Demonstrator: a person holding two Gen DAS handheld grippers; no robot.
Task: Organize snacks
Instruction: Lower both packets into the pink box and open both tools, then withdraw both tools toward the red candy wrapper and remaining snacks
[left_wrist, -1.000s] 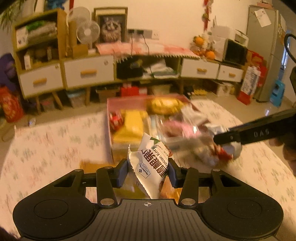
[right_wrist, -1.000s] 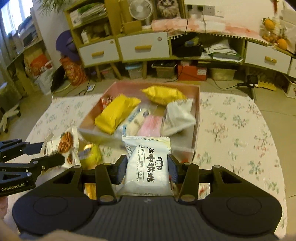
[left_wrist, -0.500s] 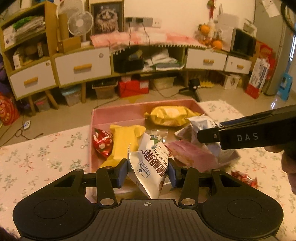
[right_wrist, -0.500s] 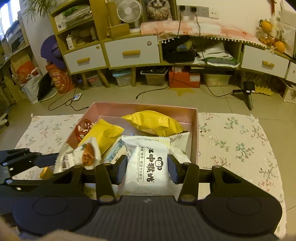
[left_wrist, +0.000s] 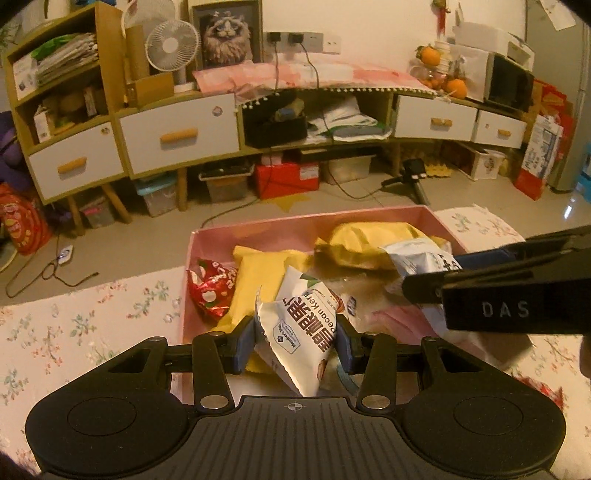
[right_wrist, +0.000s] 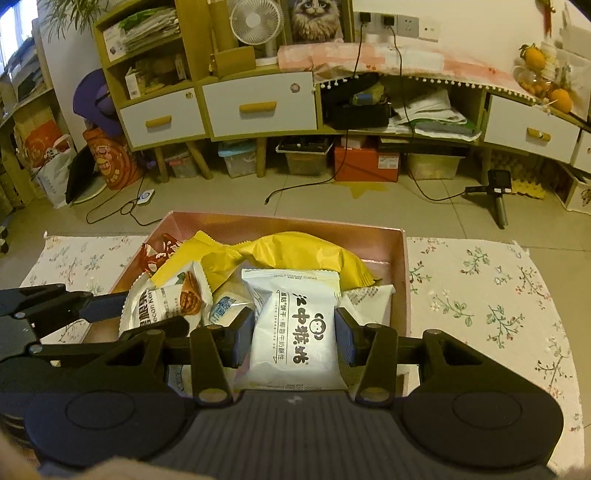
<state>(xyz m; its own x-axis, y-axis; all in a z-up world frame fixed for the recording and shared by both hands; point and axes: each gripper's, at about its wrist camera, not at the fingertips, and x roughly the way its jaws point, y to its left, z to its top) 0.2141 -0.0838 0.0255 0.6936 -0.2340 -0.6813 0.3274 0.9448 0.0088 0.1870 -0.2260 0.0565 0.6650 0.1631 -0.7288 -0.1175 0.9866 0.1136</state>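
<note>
Both claws were closed on snack packets above the pink box (right_wrist: 400, 266). Left claw (left_wrist: 295, 341) pinched a white pecan kernel packet (left_wrist: 299, 328) between its blue pads, and the packet stood tilted, with its lower corner hanging down toward the camera. Right claw (right_wrist: 294, 338) gripped a white packet with a monkey face (right_wrist: 295, 332), held flat and upright between its pads. In the right wrist view the left claw entered from the left side with the pecan kernel packet over the near left part of the box.

Inside the box lay a large yellow bag (right_wrist: 291, 251) at the far side, a second yellow packet (left_wrist: 262, 269) near the left wall, a red packet (left_wrist: 212, 288) in the left corner, and a pale pink packet (left_wrist: 395, 321) toward the right. The box stood on a table covered with a white cloth with small flowers (right_wrist: 480, 295).

Behind the table the tiled floor (right_wrist: 221, 199) carried cables and a small black tripod (right_wrist: 496, 195). A long wooden cabinet with white drawers (right_wrist: 258, 105) ran along the wall. On it stood a white fan (right_wrist: 255, 22) and a framed cat picture (left_wrist: 225, 35), and oranges (right_wrist: 533, 57) sat at its right end. Plastic boxes and a red carton (right_wrist: 365, 162) were stored under the cabinet.
</note>
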